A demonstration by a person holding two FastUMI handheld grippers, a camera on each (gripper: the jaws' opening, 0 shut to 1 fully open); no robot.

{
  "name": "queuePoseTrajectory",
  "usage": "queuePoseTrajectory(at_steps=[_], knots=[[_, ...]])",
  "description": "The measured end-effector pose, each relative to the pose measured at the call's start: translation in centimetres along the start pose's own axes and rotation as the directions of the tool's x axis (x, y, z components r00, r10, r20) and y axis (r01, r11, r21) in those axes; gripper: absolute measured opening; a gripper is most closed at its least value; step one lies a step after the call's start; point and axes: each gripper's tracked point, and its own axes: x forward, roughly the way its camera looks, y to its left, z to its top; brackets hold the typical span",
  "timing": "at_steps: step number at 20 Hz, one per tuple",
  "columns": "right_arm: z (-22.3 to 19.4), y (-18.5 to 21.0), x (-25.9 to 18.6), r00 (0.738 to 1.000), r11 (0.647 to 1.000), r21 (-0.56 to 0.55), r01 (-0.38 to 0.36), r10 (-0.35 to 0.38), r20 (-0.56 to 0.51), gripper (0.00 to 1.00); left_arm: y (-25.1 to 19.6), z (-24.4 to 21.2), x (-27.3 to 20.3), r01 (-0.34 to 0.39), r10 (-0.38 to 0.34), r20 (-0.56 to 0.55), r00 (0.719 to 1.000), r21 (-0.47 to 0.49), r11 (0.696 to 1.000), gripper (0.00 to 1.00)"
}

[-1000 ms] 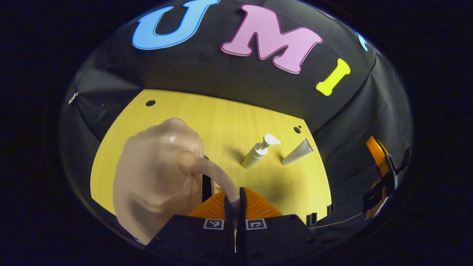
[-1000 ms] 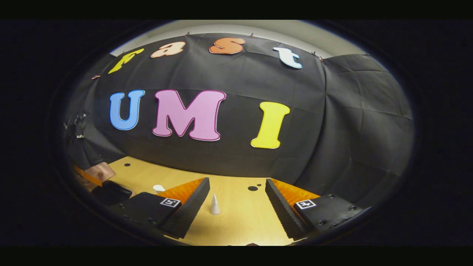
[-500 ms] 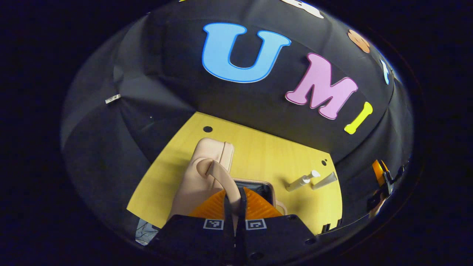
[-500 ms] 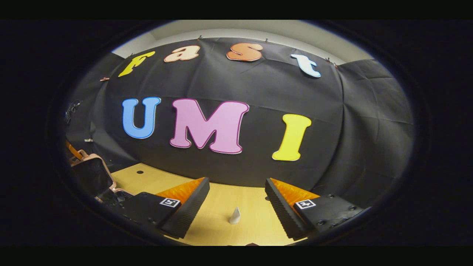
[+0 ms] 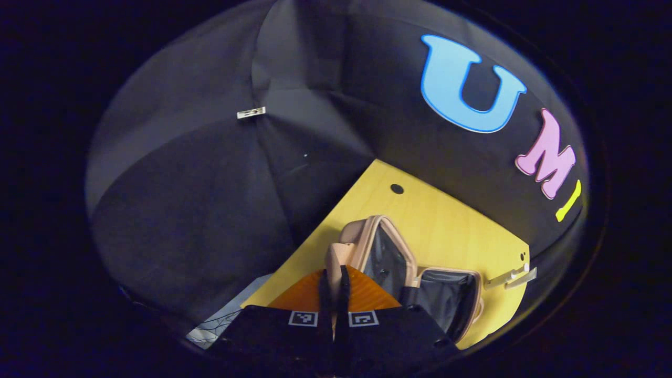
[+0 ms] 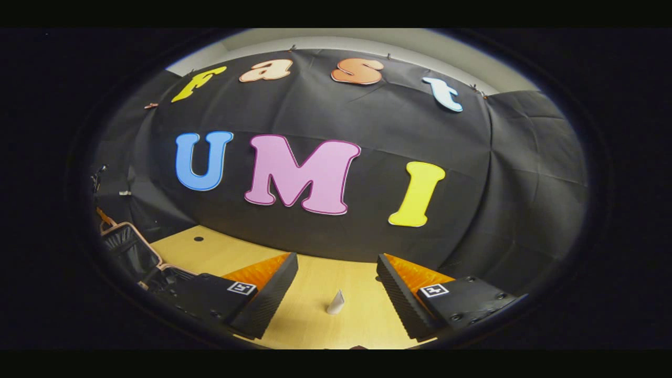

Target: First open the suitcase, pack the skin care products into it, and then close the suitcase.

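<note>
Suitcase (image 5: 420, 273) open on the yellow table (image 5: 451, 220), at about 4 o'clock in the left gripper view. Lid (image 5: 380, 252) tipped up, dark lining (image 5: 446, 302) inside both halves. Left gripper (image 5: 334, 278) at 6 o'clock, fingers squeezed nearly together on the tan handle (image 5: 336, 257) of the lid. Two pale skin care items, a pump bottle (image 5: 504, 277) and a tube (image 5: 525, 275), lying side by side on the table at 3 o'clock, just past the suitcase and apart from it.

In the right gripper view, right gripper (image 6: 336, 286) at 6 o'clock, fingers spread wide with nothing between them. Tube (image 6: 336, 303) on the table, seen end-on through the gap, not touching either finger. Suitcase (image 6: 126, 252) at 9 o'clock, lid up, well apart from this gripper.
</note>
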Motion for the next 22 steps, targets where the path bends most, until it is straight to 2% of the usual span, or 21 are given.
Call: queuePoseTrajectory(at_steps=[3, 4, 5, 10, 13, 15, 16, 18, 20, 21, 22], knots=[[-0.3, 0.9, -0.8, 0.999, 1.0, 0.004, 0.027, -0.027, -0.04, 0.96, 2.4, -1.2, 3.9, 0.003, -0.005, -0.055, 0.998, -0.042, 0.999, 0.07], [-0.5, 1.2, -1.2, 0.998, 0.999, 0.013, 0.036, -0.036, -0.053, 0.96, 3.5, -1.8, 5.3, 0.002, -0.005, -0.072, 0.997, -0.045, 0.999, 0.1], [-0.6, 1.6, -1.7, 0.997, 0.999, 0.024, 0.046, -0.044, -0.067, 0.94, 3.7, -2.5, 6.5, 0.008, -0.013, -0.093, 0.996, -0.052, 0.999, 0.06], [-1.3, 2.6, -3.8, 0.987, 0.993, 0.022, 0.116, -0.113, -0.116, 0.96, 5.7, -5.0, 11.9, 0.04, -0.055, -0.152, 0.987, -0.099, 0.994, 0.06], [-1.6, 3.4, -4.8, 0.981, 0.991, 0.018, 0.136, -0.132, -0.143, 0.96, 6.2, -5.6, 13.9, 0.046, -0.057, -0.172, 0.983, -0.07, 0.996, 0.06], [-2.0, 4.2, -5.3, 0.979, 0.991, 0.031, 0.131, -0.124, -0.162, 0.94, 7.5, -5.7, 14.7, 0.006, -0.008, -0.179, 0.984, -0.01, 1.0, 0.1], [-2.2, 4.5, -5.6, 0.979, 0.991, 0.046, 0.129, -0.12, -0.166, 0.96, 8.1, -5.5, 15.1, -0.023, 0.025, -0.163, 0.986, 0.011, 1.0, 0.16], [-2.3, 4.6, -5.9, 0.979, 0.99, 0.063, 0.128, -0.116, -0.171, 0.96, 8.2, -4.0, 14.6, -0.05, 0.05, -0.086, 0.995, 0.003, 0.999, 0.36], [-2.6, 4.0, -6.2, 0.979, 0.989, 0.054, 0.135, -0.125, -0.163, 0.97, 7.5, -2.2, 13.3, -0.043, 0.043, 0.018, 0.999, -0.018, 0.999, 0.85], [-2.9, 3.5, -6.2, 0.979, 0.989, 0.051, 0.137, -0.127, -0.159, 0.97, 6.5, -1.1, 11.9, -0.027, 0.028, 0.081, 0.996, -0.016, 1.0, 0.99], [-3.2, 2.9, -6.2, 0.979, 0.989, 0.051, 0.141, -0.132, -0.154, 0.97, 5.1, -0.4, 10.3, -0.001, 0.001, 0.137, 0.991, -0.005, 1.0, 0.97]])
